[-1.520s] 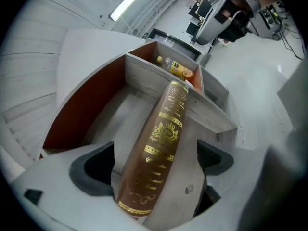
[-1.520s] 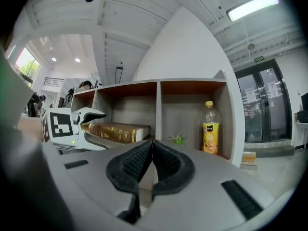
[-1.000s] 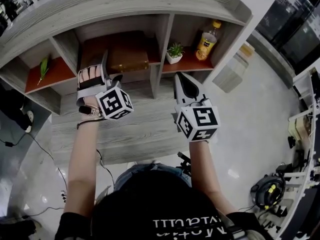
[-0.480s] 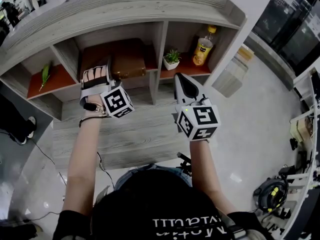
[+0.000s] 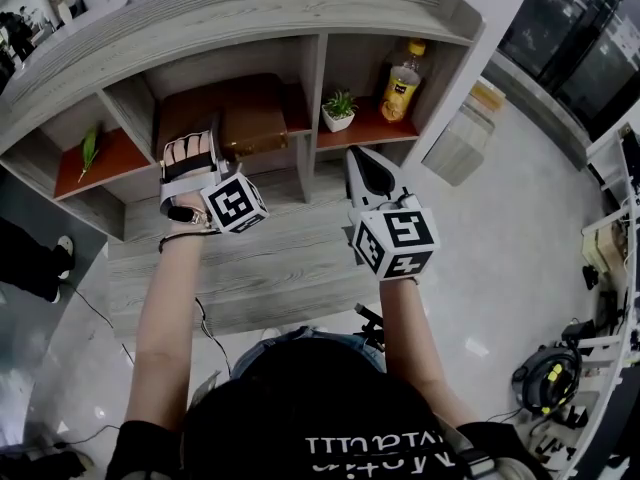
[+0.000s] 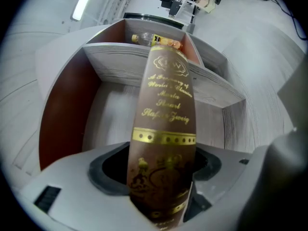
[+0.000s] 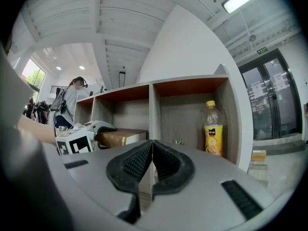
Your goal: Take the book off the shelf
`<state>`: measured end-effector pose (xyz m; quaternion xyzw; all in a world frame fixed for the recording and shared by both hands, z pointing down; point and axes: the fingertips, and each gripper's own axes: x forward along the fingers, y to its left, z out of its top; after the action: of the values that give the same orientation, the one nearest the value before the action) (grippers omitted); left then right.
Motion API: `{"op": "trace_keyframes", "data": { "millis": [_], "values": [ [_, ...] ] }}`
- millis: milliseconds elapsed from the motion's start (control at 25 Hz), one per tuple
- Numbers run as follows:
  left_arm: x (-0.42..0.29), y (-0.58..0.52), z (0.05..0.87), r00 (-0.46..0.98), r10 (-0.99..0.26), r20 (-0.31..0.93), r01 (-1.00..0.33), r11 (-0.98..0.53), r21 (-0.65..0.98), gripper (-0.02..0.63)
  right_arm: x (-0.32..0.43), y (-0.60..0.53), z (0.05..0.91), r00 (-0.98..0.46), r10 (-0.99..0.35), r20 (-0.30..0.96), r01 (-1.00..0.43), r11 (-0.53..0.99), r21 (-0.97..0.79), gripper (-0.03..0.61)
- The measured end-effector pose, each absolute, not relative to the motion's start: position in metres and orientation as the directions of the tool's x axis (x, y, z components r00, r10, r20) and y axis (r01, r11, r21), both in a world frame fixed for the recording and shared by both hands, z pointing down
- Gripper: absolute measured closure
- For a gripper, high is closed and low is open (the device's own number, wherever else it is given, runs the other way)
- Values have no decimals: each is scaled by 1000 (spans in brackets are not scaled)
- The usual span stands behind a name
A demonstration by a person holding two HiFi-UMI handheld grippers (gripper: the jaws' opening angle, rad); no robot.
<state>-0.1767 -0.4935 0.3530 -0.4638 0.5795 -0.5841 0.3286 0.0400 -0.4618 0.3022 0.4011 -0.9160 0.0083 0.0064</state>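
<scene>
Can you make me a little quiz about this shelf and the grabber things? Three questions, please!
1. True or false: the bottle stands in the same compartment as the small plant.
2. What sits between the fingers of the left gripper? A bottle, B book, C leaf.
3. Fill in: the fingers of the right gripper are ____.
Key: 1 true. 2 B; those fingers are closing round it. 3 shut.

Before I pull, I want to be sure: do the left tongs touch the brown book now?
Cannot tell. In the left gripper view the closing left tongs straddle the book, but pad contact is unclear.
</scene>
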Motion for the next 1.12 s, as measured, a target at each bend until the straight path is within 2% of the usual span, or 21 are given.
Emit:
{"op": "trace_keyframes", "data": {
  "millis": [320, 1120],
  "values": [
    [-168, -474, 353, -335, -929, 159, -166, -108, -980, 318, 36, -445, 303, -688, -726, 15, -726, 687, -12, 561],
    [-142, -405, 343, -298, -948, 109, -159, -63, -985, 353, 37, -396, 314, -692, -721, 44, -722, 692, -12, 561]
  ]
}}
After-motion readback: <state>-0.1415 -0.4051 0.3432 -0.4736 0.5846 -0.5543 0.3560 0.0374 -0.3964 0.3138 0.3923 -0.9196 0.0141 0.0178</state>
